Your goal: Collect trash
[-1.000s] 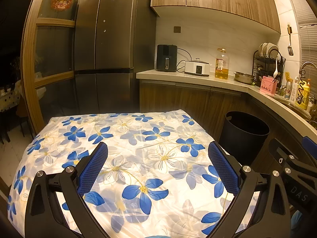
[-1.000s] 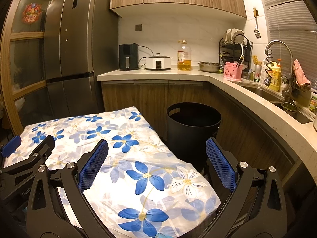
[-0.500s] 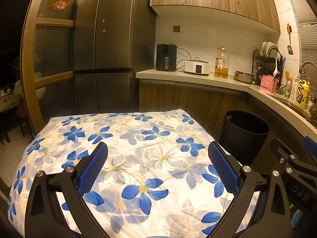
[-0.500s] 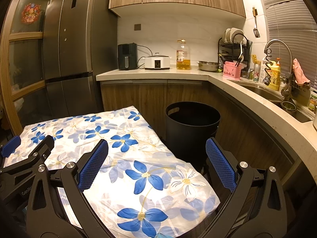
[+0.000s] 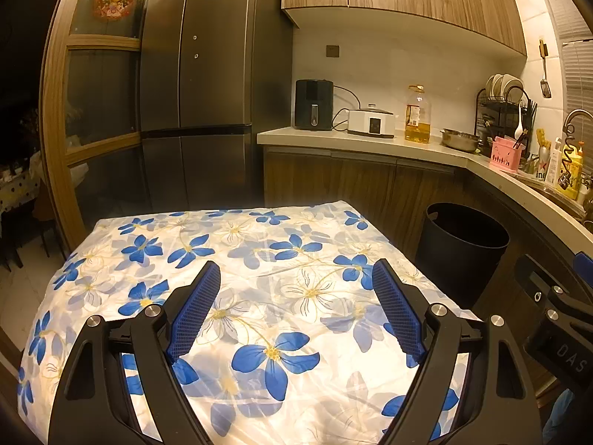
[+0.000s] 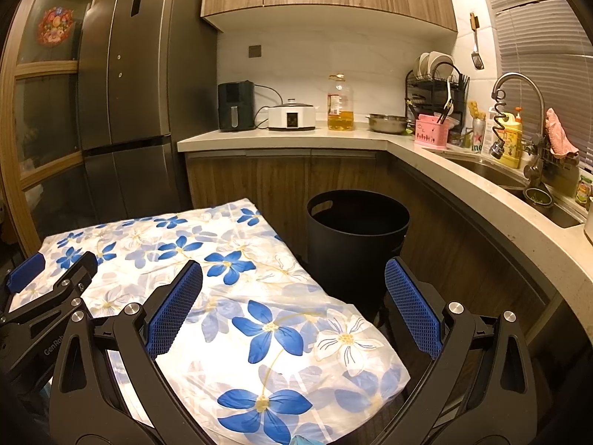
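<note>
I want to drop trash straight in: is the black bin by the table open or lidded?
Open. The black bin stands upright with no lid; its round rim and dark inside show. Whether anything lies at the bottom cannot be told.

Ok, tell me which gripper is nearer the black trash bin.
Right. The right gripper hangs over the floral-cloth table's corner, with the black trash bin just ahead between its open fingers. The left gripper, its empty jaws closing, sits over the table's middle, bin off to its right.
</note>
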